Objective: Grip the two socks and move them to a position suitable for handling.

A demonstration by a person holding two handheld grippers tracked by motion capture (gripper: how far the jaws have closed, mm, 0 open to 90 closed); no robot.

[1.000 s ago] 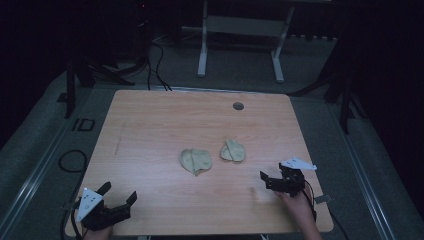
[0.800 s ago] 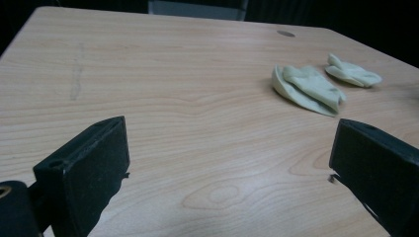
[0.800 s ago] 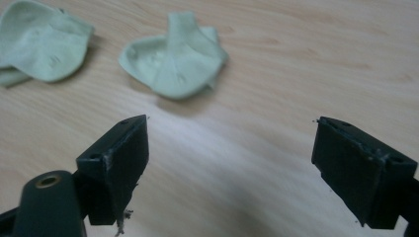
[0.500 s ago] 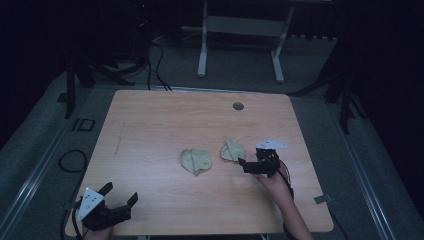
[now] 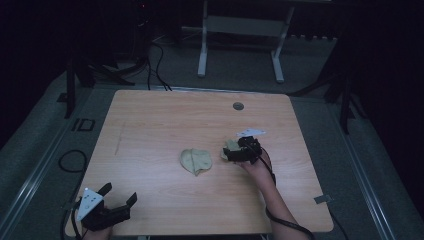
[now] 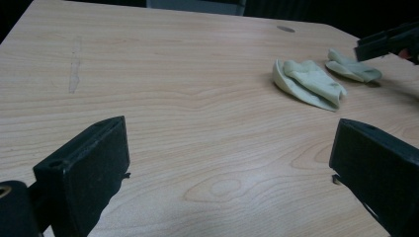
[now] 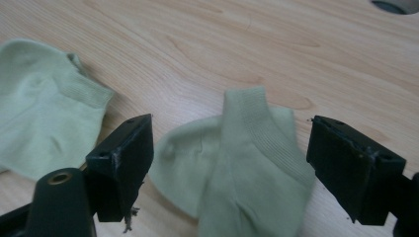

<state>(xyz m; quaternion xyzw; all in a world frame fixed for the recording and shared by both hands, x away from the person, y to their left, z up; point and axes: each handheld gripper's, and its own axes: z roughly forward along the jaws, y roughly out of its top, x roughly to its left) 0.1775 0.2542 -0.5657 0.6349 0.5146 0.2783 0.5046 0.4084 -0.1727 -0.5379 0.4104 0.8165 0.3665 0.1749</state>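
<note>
pale green sock (image 7: 247, 163) between the right gripper (image 7: 230, 163) fingers, unpinched

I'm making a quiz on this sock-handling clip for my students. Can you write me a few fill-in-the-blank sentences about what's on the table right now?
1. The number of pale green socks lying on the wooden table is ____.
2. The right gripper has its jaws ____ on either side of the right sock, not yet pressing it.
3. The left gripper sits near the table's front ____ corner, away from the left sock.

Missing words: two; open; left
</note>
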